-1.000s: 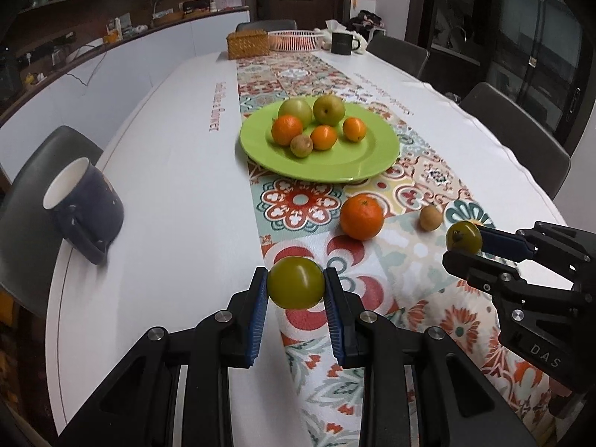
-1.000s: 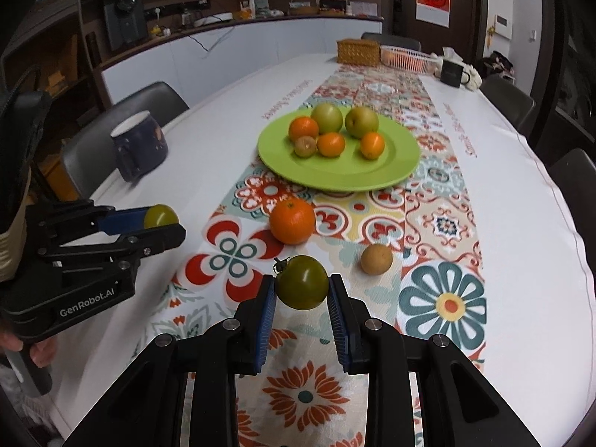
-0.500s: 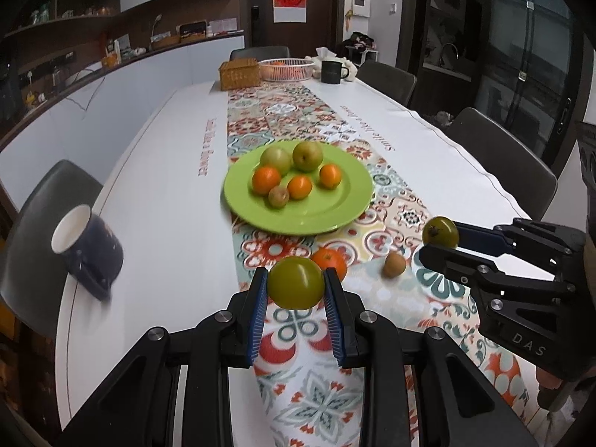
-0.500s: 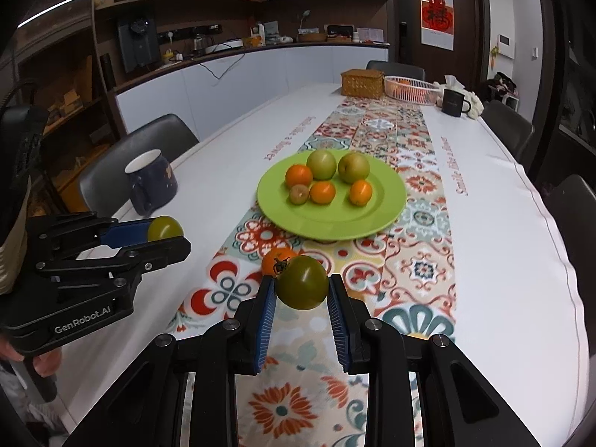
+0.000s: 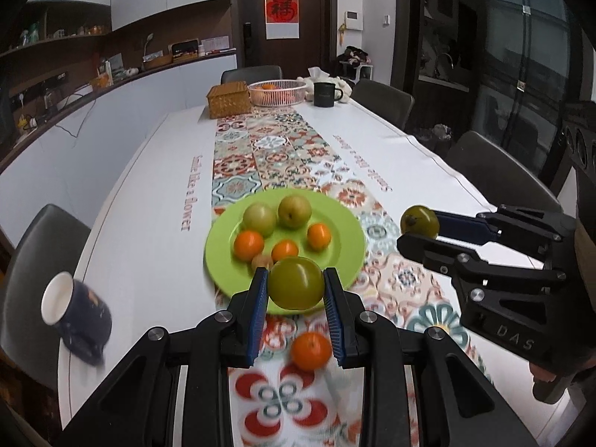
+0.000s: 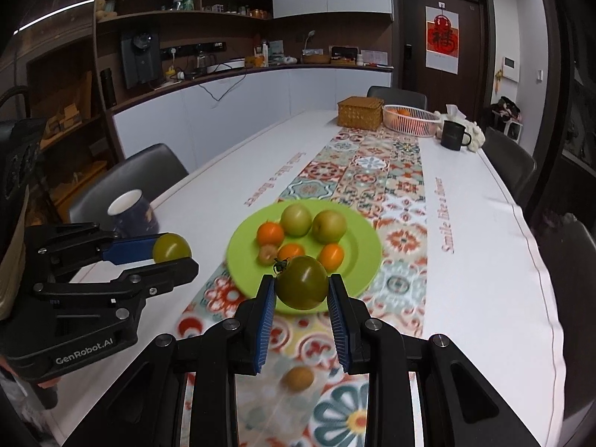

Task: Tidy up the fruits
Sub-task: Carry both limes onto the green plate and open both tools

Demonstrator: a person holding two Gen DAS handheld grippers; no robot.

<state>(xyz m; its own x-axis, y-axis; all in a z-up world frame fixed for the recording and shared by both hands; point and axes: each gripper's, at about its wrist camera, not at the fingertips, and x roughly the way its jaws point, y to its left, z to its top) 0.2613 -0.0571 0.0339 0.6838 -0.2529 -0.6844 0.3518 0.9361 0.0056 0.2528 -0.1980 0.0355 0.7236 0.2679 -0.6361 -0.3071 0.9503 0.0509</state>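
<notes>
Above the round lime-green plate (image 5: 346,260), my left hand-held gripper (image 5: 296,292) and right hand-held gripper (image 6: 301,292) each pinch a green tomato, which I'd next lower onto free plate space.

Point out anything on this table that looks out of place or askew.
Two fruits lie loose on the patterned runner short of the green plate: an orange and a small brown fruit. Nothing looks spilled or damaged.
</notes>
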